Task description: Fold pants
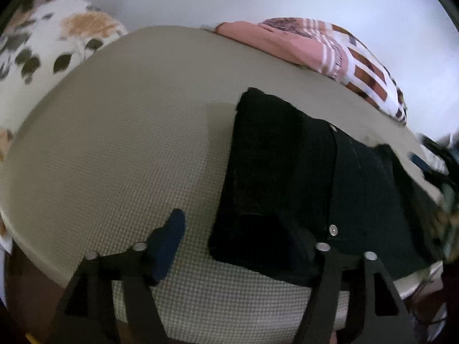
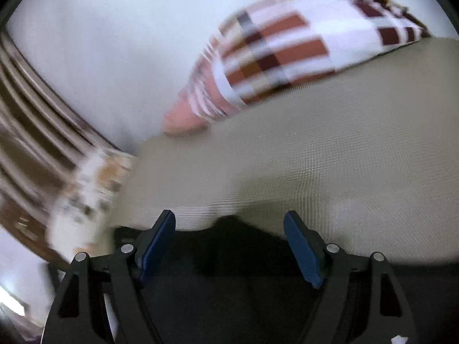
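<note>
Jaws stood spread on both tools, pinching nothing. The right gripper [image 2: 229, 246] hovered over the near edge of the black, heavy-cloth pants [image 1: 309, 189], seemingly ready to pinch a fold. The left gripper [image 1: 243, 243] straddled their near left corner. The pants lay already doubled into a thick rectangle on the beige woven mattress [image 1: 129, 143], a checked pillow [image 1: 358, 66] well beyond.

Left tool's [image 1: 238, 246] right finger lost against black pants [image 1: 301, 177].
</note>
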The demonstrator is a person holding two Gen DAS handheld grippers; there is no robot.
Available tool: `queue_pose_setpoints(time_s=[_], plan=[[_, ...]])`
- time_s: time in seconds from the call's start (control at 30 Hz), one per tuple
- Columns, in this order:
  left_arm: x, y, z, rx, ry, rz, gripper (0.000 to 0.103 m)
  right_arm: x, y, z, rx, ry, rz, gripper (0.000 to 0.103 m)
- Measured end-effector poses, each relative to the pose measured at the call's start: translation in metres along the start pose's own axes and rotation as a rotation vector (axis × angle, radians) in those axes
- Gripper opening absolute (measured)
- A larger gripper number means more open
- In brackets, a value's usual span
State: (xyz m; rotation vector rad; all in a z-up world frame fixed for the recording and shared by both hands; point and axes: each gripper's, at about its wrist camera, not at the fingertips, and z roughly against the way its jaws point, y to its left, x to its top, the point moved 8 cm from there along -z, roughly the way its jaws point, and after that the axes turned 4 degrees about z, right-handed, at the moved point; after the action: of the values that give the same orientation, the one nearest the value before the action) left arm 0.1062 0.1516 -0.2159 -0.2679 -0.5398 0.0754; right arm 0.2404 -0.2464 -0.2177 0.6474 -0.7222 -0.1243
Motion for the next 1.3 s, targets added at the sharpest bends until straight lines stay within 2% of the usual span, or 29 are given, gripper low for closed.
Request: queue_pose_setpoints(time_s=[0.03, 0.1, 0.17, 0.23, 0.33, 0.37, 0.43, 0.5, 0.6, 0.7, 0.77, 0.87, 0.97, 1.03, 1.13, 1.2, 1.3], plan=[[-0.001, 0.003, -0.001, -0.016, 0.004, 0.025, 0.073, -0.002, 0.000, 0.027, 0.028, -0.033, -0.012, 0.076], [-0.001, 0.010, -0.002, -0.027, 0.001, 0.061, 0.079, -0.014, -0.015, 0.082, 0.026, -0.081, -0.051, 0.076], [0.000, 0.010, -0.001, -0.030, -0.005, 0.074, 0.079, -0.036, -0.053, 0.142, -0.044, -0.112, -0.122, 0.076], [0.005, 0.010, 0.004, -0.008, -0.018, 0.077, 0.079, -0.063, -0.104, 0.203, -0.121, -0.163, -0.250, 0.076], [0.017, 0.017, 0.024, 0.084, -0.094, 0.083, 0.079, -0.119, -0.191, 0.302, -0.243, -0.303, -0.533, 0.078], [0.023, 0.017, 0.032, 0.120, -0.127, 0.083, 0.079, -0.141, -0.216, 0.335, -0.250, -0.377, -0.639, 0.078], [0.032, 0.013, 0.046, 0.142, -0.184, 0.081, 0.079, -0.177, -0.247, 0.387, -0.246, -0.507, -0.780, 0.078], [0.036, -0.003, 0.053, 0.109, -0.204, 0.063, 0.080, -0.198, -0.261, 0.417, -0.244, -0.565, -0.825, 0.078], [0.033, -0.039, 0.049, 0.091, -0.170, -0.011, 0.085, -0.211, -0.267, 0.430, -0.194, -0.605, -0.850, 0.078], [0.022, -0.075, 0.039, 0.075, -0.159, -0.091, 0.085, -0.206, -0.265, 0.427, -0.140, -0.627, -0.815, 0.078], [0.017, -0.087, 0.033, 0.079, -0.135, -0.108, 0.085, -0.199, -0.262, 0.421, -0.114, -0.618, -0.784, 0.076], [0.009, -0.101, 0.028, 0.038, -0.101, -0.098, 0.085, -0.189, -0.261, 0.407, -0.114, -0.586, -0.756, 0.073], [0.007, -0.106, 0.026, 0.016, -0.081, -0.068, 0.085, -0.190, -0.272, 0.401, -0.181, -0.560, -0.761, 0.071], [0.006, -0.108, 0.025, -0.006, -0.073, -0.042, 0.085, -0.191, -0.275, 0.399, -0.148, -0.580, -0.774, 0.071], [0.005, -0.107, 0.022, -0.012, -0.060, -0.022, 0.085, -0.192, -0.274, 0.399, -0.158, -0.587, -0.760, 0.071], [0.004, -0.105, 0.020, -0.014, -0.044, -0.007, 0.085, -0.190, -0.269, 0.397, -0.133, -0.598, -0.764, 0.069], [0.001, -0.102, 0.016, -0.039, -0.020, 0.036, 0.085, -0.185, -0.265, 0.390, -0.138, -0.564, -0.733, 0.068]])
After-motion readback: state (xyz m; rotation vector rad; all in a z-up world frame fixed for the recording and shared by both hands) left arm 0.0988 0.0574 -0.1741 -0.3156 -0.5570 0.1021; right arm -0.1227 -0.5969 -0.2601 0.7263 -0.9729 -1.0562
